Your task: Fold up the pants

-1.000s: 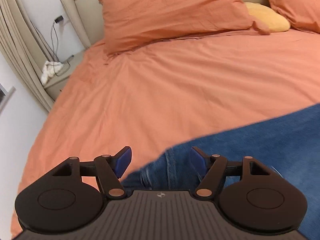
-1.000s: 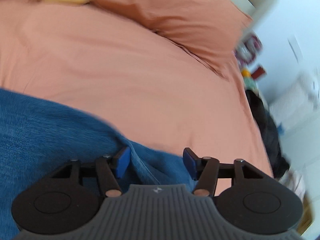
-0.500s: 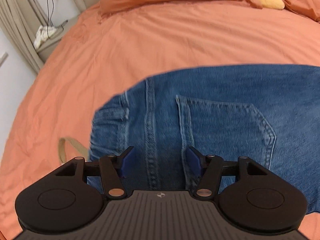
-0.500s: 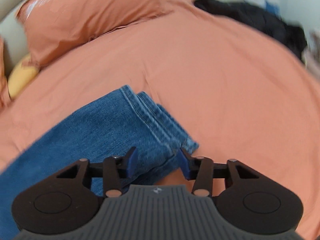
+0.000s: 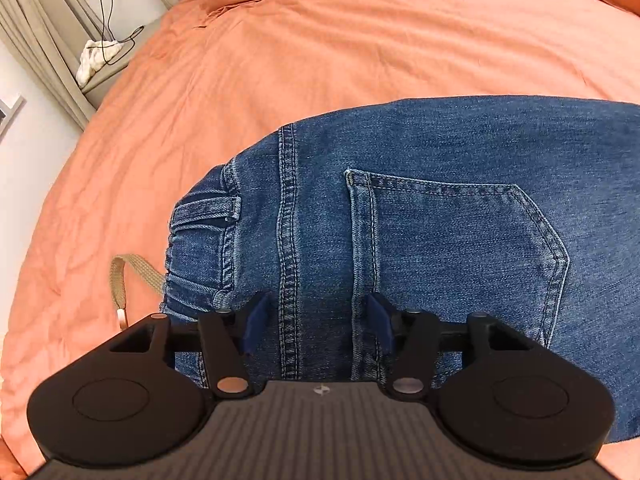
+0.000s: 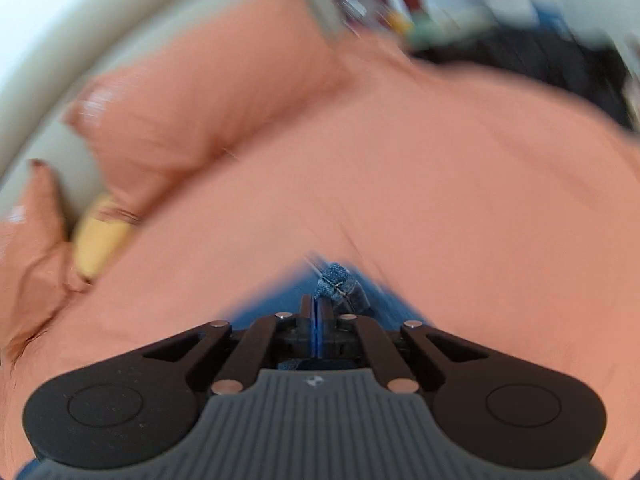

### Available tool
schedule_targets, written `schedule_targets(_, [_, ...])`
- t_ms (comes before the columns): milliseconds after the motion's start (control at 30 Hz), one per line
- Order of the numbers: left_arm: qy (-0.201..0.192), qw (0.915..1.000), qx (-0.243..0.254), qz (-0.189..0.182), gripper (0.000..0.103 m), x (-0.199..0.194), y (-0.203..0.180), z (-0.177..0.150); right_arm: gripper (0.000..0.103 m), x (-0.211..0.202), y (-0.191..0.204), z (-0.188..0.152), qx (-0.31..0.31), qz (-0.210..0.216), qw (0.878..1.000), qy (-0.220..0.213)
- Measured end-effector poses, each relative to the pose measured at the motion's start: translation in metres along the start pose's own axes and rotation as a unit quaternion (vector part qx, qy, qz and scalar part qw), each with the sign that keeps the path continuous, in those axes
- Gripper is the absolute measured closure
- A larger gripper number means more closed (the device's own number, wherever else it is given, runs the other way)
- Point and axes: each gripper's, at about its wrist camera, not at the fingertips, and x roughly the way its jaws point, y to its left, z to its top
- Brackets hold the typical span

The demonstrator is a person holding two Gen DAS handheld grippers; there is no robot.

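Blue denim pants (image 5: 420, 216) lie on the orange bed, back pocket up, with the elastic waistband at the left. A tan drawstring (image 5: 132, 276) trails from the waist. My left gripper (image 5: 316, 322) is open and hovers just above the seat of the pants, fingers either side of a vertical seam. In the blurred right wrist view my right gripper (image 6: 318, 308) is shut on the hem end of the pants (image 6: 340, 284), with a bunch of denim sticking out past the fingertips.
The orange bed cover (image 5: 360, 48) stretches to orange pillows (image 6: 192, 108) and a yellow cushion (image 6: 100, 236) at the headboard. A nightstand with a white cloth and cable (image 5: 98, 56) stands left of the bed. Dark clutter (image 6: 560, 60) lies beyond the bed's far side.
My right gripper has closed on the pants hem and lifted it, moving fast. My left gripper stays open and has held about the same spot over the seat for the last half second.
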Motion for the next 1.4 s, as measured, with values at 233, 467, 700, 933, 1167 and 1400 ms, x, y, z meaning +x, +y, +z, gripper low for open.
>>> schedule_targets(233, [-0.011,0.9998,-0.005,-0.014,0.038,0.000,0.002,-0.009,0.103,-0.015,0.000,-0.002,-0.064,-0.052,0.996,-0.013])
schedule_targets(467, [-0.005,0.9998,0.021,-0.005,0.036,0.004,-0.006,-0.006,0.103,0.033,-0.054,-0.062,-0.034,-0.115,0.991,0.065])
schedule_targets(700, [-0.011,0.9997,0.019,-0.009,0.035,0.006,-0.005,-0.009,0.084,0.043,-0.073,-0.058,0.032,-0.095,0.992,0.071])
schedule_targets(933, [-0.011,0.9997,0.021,0.000,0.033,0.009,-0.010,-0.008,0.069,0.054,-0.115,-0.074,0.183,-0.050,0.980,0.065])
schedule_targets(1167, [-0.011,0.9997,0.024,-0.001,0.032,0.007,-0.010,-0.009,0.093,0.064,-0.085,-0.067,0.160,-0.050,0.985,0.043])
schedule_targets(1400, [-0.013,0.9995,0.030,0.003,0.031,0.010,-0.013,-0.010,0.096,-0.016,0.017,-0.002,-0.005,-0.001,0.997,-0.078])
